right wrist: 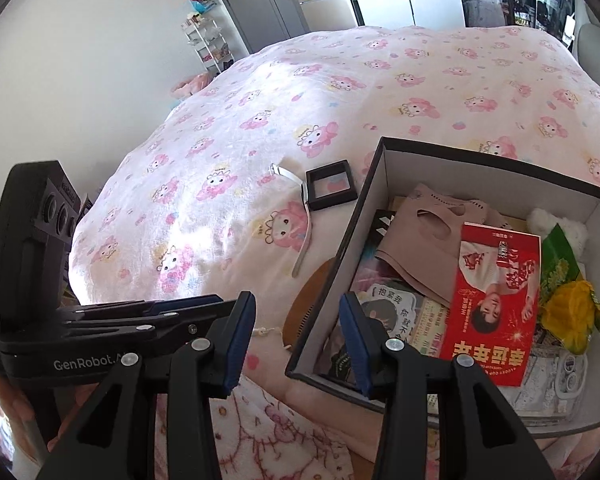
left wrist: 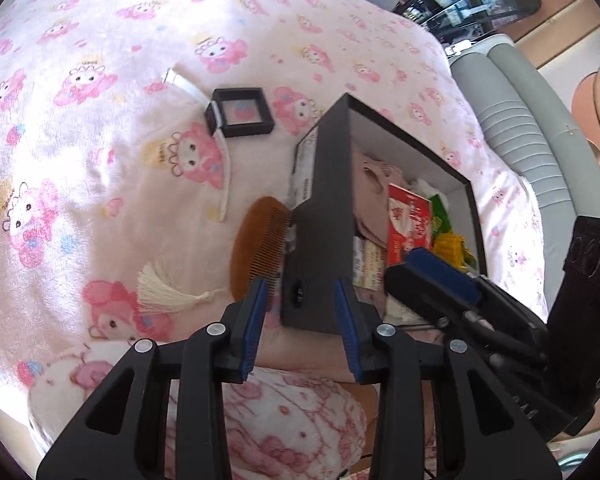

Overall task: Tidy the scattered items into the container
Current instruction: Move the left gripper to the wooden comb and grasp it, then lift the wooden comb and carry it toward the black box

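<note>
**Both grippers empty beside the box, three items left on the bed**

The left gripper (left wrist: 302,320) hangs with its jaws apart and nothing between the pads; the near corner of the black box (left wrist: 316,216) sits just ahead of it. The wooden comb (left wrist: 256,244), with its cream tassel (left wrist: 168,290), lies just ahead and to its left, tucked against the box wall, likely the easiest next pick. Farther ahead lie the small black frame (left wrist: 240,114) and a white strap (left wrist: 224,168) running beside it on the pink blanket (left wrist: 80,140).

The right gripper (right wrist: 296,336) is likewise parted and empty, straddling the box's near corner. Ahead and to its right the box already holds a red booklet (right wrist: 496,292), a beige mask (right wrist: 424,224) and a yellow flower (right wrist: 572,312), so the tidying looks mostly done.
</note>
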